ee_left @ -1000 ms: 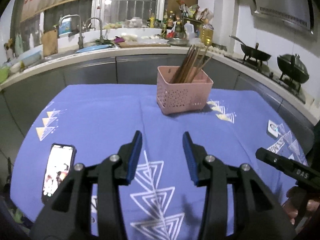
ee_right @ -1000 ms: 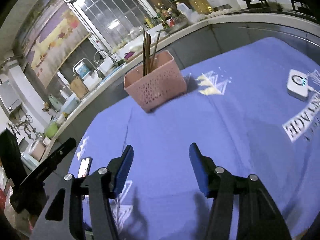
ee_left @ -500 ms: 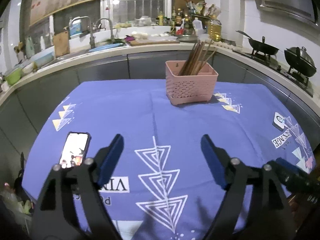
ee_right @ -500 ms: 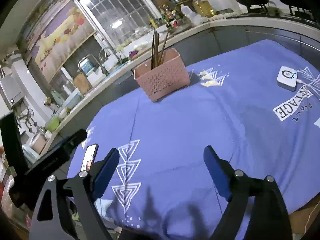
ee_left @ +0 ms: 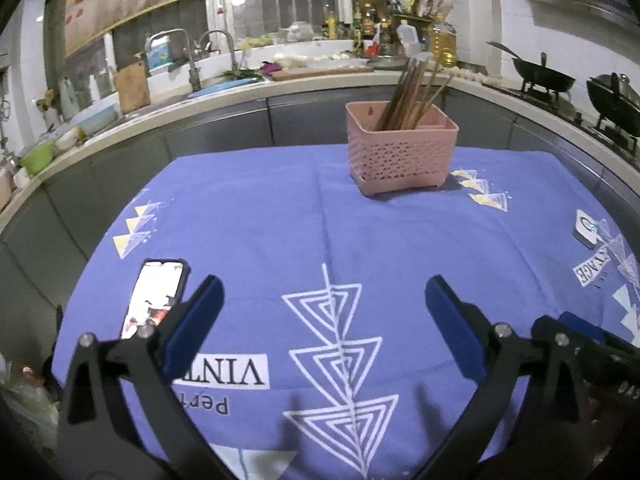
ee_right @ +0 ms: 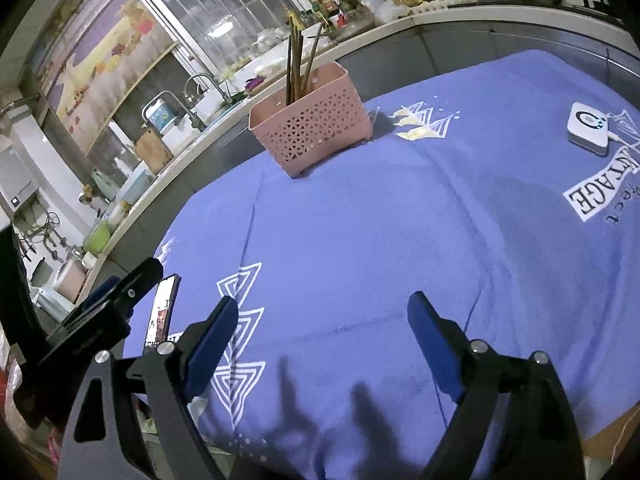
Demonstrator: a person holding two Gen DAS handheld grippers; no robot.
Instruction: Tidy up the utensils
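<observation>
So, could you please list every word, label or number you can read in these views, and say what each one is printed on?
"VINTAGE", partly hidden in each view: white label on the blue tablecloth.
"Perfect", partly hidden, upside down from here: beneath that label.
"DAS": the right gripper, its body at the left view's edge.
Phone screen and counter bottles: too blurred to read.

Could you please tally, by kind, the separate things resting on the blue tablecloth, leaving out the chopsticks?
Pink perforated basket: 1
Phone with lit screen: 1
Small white device: 1
Total: 3
</observation>
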